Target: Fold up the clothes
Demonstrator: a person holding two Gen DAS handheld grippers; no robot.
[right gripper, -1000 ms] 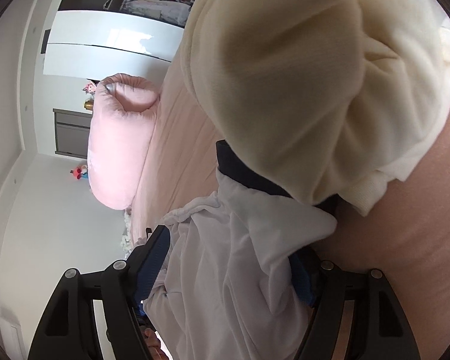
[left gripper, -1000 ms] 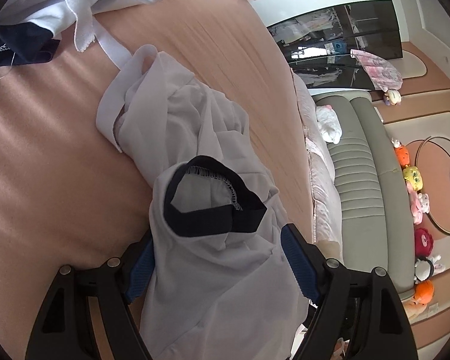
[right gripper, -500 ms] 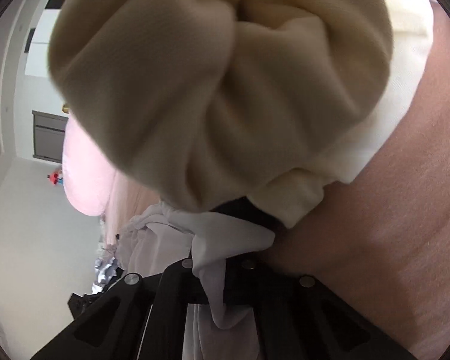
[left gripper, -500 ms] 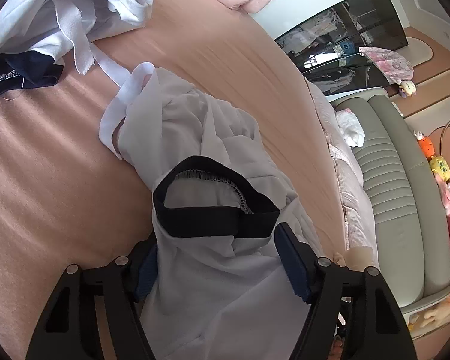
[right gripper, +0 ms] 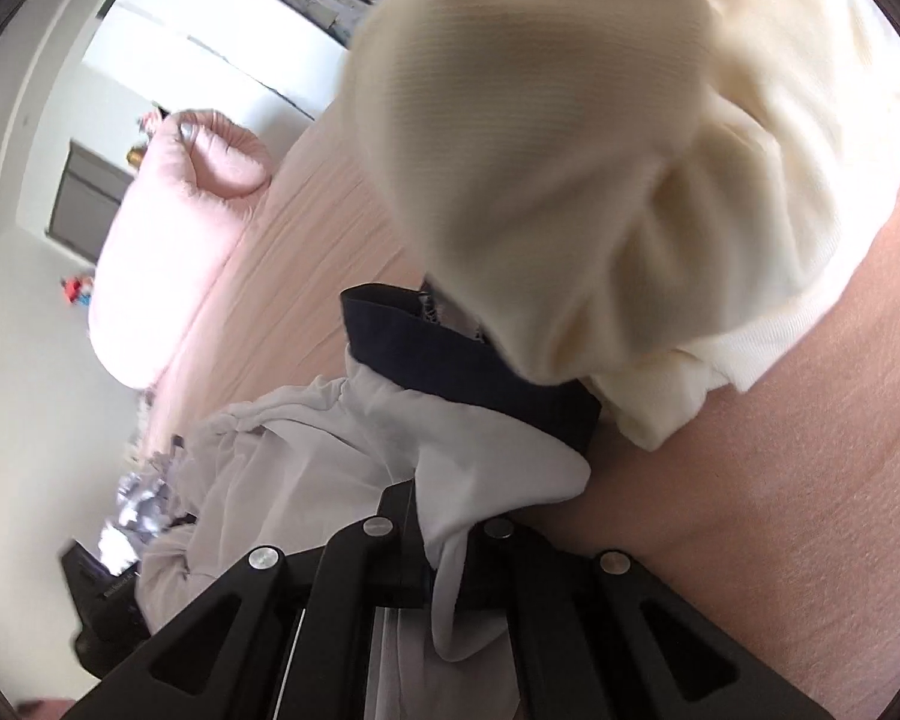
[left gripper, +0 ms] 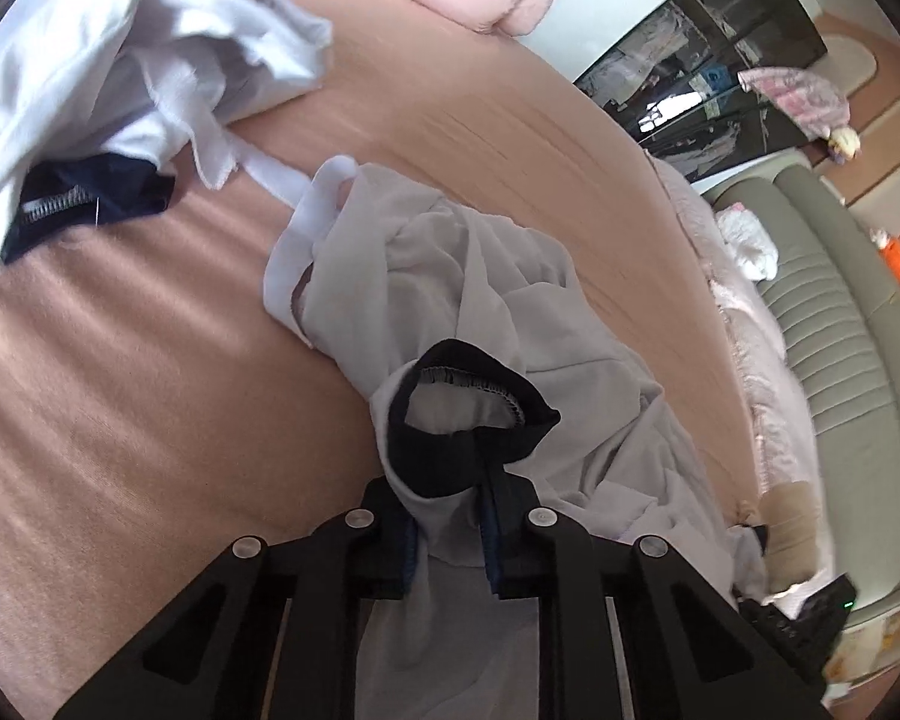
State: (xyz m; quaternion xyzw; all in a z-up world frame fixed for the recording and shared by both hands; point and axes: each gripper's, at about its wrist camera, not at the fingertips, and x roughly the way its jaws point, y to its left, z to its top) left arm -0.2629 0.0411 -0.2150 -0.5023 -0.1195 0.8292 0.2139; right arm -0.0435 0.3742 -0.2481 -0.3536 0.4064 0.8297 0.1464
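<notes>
The white shirt [left gripper: 450,300] with the navy collar [left gripper: 468,420] lies crumpled on the bed [left gripper: 120,390]. My left gripper [left gripper: 450,540] has just been closing and now pinches the cloth below the collar; my right gripper [right gripper: 444,564] is clamped tight on another fold, beside a cream sweater [right gripper: 570,150]. I judge this the pick-up step: next I should lift and spread it flat.
</notes>
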